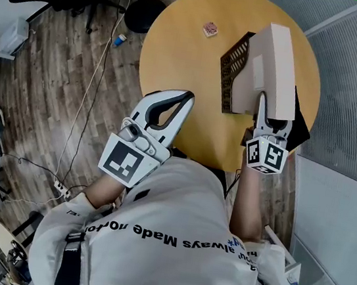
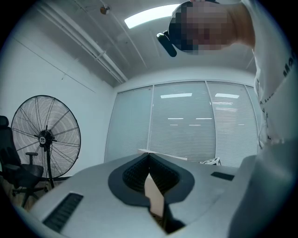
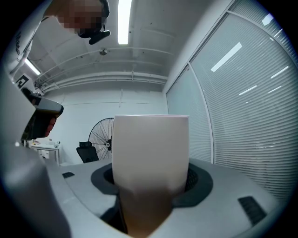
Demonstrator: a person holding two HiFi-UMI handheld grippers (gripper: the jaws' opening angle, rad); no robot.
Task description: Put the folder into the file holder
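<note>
Head view: right gripper (image 1: pixel 272 121) pinching the folder (image 1: pixel 277 60) at its near end, alongside the file holder (image 1: pixel 231 73).
The folder lies just right of the holder's mesh wall; whether it is seated is unclear. Probably best to keep it square to the holder and slide it straight in. The left gripper (image 1: pixel 185 98), pressed together and empty, is well left of the holder and could brace it.

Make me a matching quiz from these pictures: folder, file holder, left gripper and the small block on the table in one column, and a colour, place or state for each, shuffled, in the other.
A folder
B file holder
C left gripper
D small block

1 black mesh
2 jaws together, empty
3 alone on the table, far side
4 beige, held by the right gripper

Pairs: A-4, B-1, C-2, D-3
</note>
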